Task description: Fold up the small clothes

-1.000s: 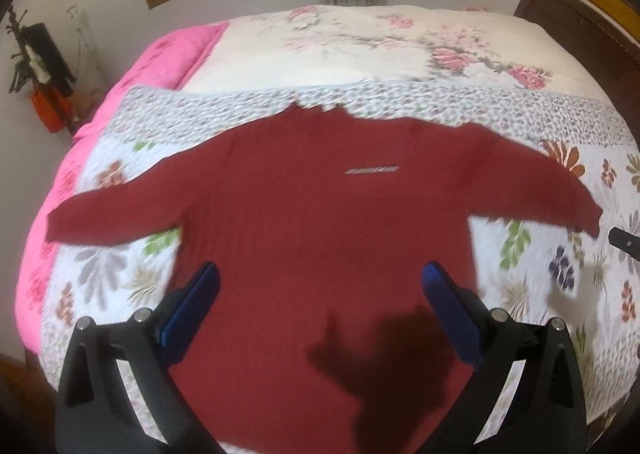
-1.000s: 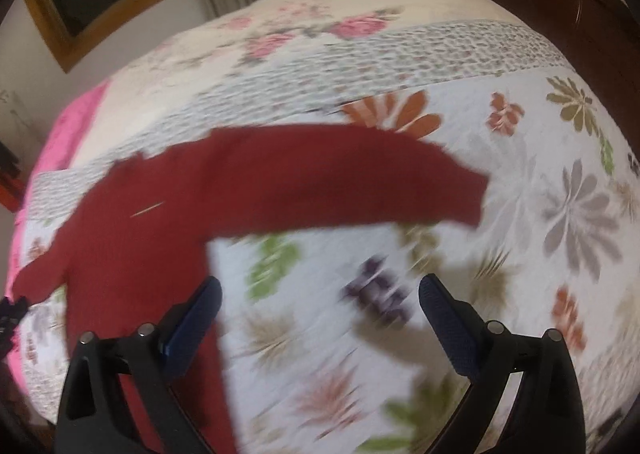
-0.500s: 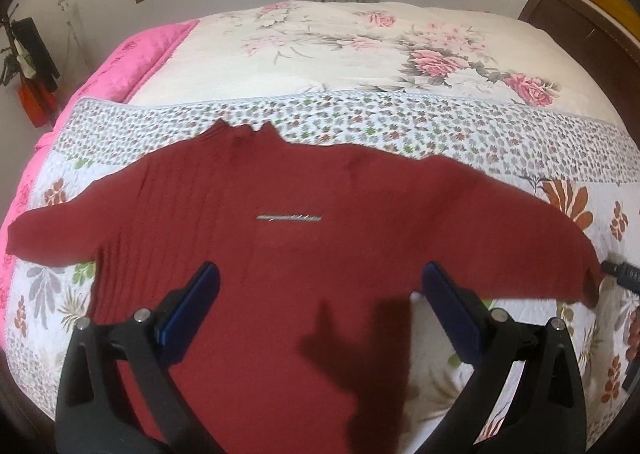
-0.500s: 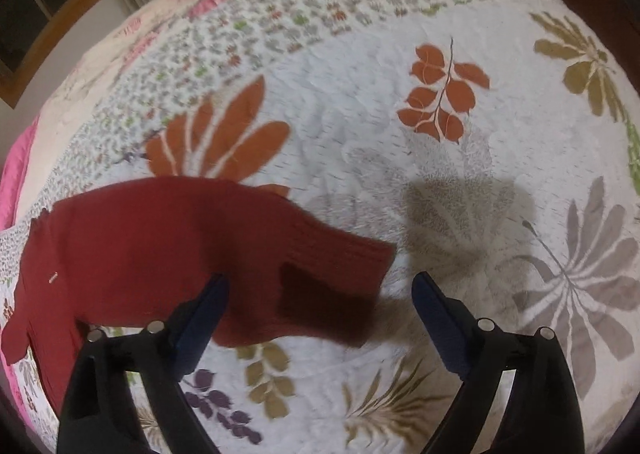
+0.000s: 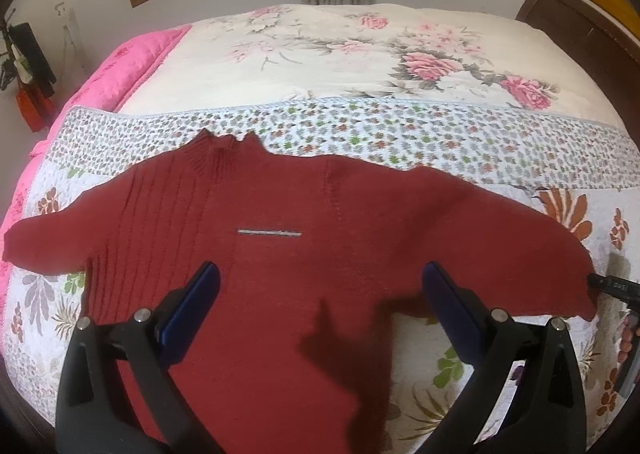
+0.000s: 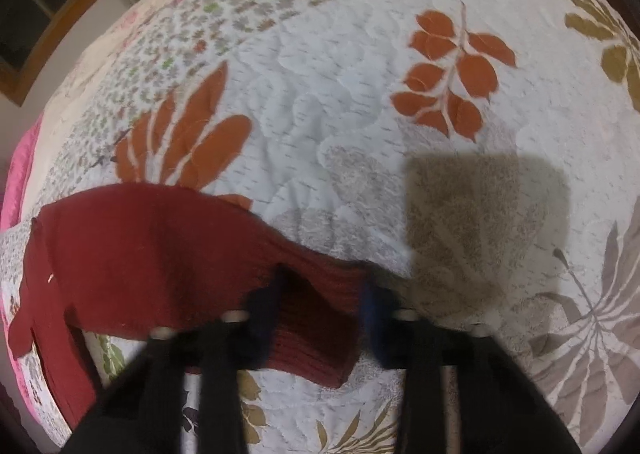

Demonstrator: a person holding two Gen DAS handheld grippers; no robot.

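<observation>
A red sweater (image 5: 280,274) is spread flat on the leafy quilt (image 5: 500,157) of the bed, with both sleeves stretched out to the sides. The left hand-held gripper (image 5: 320,286) is held wide open above the sweater, and nothing is gripped in it. The right hand-held gripper (image 6: 320,302) is blurred; its fingers (image 6: 264,306) are set on both sides of the right sleeve cuff (image 6: 320,330), but a firm grip cannot be told.

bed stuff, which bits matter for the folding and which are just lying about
For the job:
red sweater, spread flat
its sleeve cuff, between the right tool's fingers
left tool, open above the sweater

Just there:
leaf quilt
rose blanket
pink cover
</observation>
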